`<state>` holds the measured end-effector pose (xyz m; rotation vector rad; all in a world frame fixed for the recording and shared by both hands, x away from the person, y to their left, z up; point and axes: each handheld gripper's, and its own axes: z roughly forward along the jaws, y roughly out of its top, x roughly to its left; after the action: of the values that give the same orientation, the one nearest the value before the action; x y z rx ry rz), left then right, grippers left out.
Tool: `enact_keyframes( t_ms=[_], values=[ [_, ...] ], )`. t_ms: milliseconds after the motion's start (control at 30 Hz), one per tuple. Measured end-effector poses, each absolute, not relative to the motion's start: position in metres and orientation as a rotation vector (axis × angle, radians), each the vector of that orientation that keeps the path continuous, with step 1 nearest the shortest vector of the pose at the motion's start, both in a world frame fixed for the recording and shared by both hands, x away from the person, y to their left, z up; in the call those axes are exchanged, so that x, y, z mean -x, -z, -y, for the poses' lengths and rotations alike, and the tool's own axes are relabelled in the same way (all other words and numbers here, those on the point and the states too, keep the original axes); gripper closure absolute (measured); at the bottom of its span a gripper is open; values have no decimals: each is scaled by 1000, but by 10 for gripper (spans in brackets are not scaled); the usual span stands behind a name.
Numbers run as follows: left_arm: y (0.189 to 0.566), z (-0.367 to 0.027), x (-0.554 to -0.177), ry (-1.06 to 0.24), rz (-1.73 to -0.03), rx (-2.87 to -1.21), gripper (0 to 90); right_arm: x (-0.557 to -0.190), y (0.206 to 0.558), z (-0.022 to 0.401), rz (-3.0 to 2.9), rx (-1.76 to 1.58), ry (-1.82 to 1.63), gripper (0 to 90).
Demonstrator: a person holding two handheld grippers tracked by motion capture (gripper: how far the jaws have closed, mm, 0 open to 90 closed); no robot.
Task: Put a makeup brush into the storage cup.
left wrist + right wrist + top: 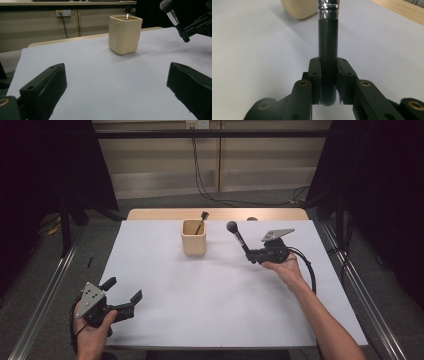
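Note:
A beige square cup (194, 237) stands on the white table top (210, 295) toward the back, with a thin brush (202, 220) leaning inside it. My right gripper (250, 256), right of the cup, is shut on the black handle of a makeup brush (237, 236) whose dark round head points up and toward the cup. In the right gripper view both pads clamp the handle (328, 45) below its chrome collar, and the cup (299, 8) lies just ahead. My left gripper (123, 288) rests at the front left, open and holding nothing. Its own view faces the cup (124, 34) and the held brush (172, 16).
A strip of wooden table edge (215, 214) shows behind the white top, with a small dark object (252, 218) on it. Metal rails run along both sides of the table. Dark curtains hang left and right, and cables trail on the floor behind.

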<state>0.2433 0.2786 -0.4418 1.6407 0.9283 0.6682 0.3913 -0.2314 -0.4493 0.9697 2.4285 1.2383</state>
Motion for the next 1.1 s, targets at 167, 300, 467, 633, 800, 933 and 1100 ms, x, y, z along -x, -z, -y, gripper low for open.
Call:
enact_keyframes(
  t_ms=[167, 300, 467, 633, 800, 933, 1100],
  values=[
    [442, -278, -244, -673, -924, -1644, 29, -384, 450, 229, -2420, -924, -1287, 759],
    [442, -277, -244, -668, -921, -1641, 29, -377, 448, 227, -2382, -910, -1359, 759],
    [442, -278, -244, -672, -920, -1637, 30, -369, 446, 227, -2333, -894, -1440, 759],
    [442, -278, -244, -673, -923, -1639, 31, -361, 444, 225, -2312, -849, -1484, 759],
    [442, -277, -245, -679, -922, -1631, 30, -353, 443, 224, -2285, -847, -1544, 759],
    [439, -276, -245, -680, -914, -1625, 31, -347, 444, 223, -2289, -863, -1538, 759],
    [438, -273, -246, -671, -900, -1630, 30, -340, 446, 219, -2279, -860, -1578, 759]
  ],
)
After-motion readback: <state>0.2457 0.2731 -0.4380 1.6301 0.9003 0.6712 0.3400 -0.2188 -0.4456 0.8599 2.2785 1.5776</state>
